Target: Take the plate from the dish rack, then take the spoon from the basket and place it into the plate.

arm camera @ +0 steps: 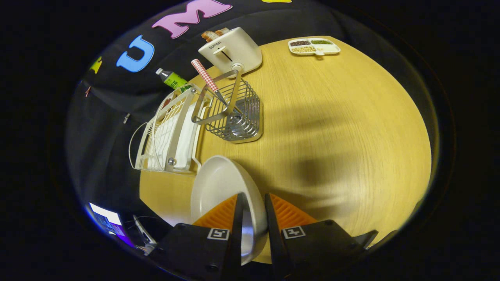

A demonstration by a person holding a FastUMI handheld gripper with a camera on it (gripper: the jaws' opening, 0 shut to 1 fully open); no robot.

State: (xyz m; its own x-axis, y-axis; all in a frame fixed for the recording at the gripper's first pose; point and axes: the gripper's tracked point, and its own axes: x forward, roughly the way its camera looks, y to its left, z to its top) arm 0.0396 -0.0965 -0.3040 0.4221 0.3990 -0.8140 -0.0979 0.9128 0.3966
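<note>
A: What were the fingers of the gripper point(254, 203) doing at that moment?

B: They were closed on the rim of the plate point(218, 187), one finger on each face, and the plate stood tilted on its edge over the table point(332, 128). I think it was held so because it came upright out of the dish rack point(166, 132), which stood ahead of the fingers, to their left.

A: And where was the spoon?

B: The spoon point(211, 84) leaned in the wire basket point(236, 115), further ahead, just beside the rack. Its checked handle stuck out, so it looked easy to grasp. The plate was not yet laid flat.
</note>
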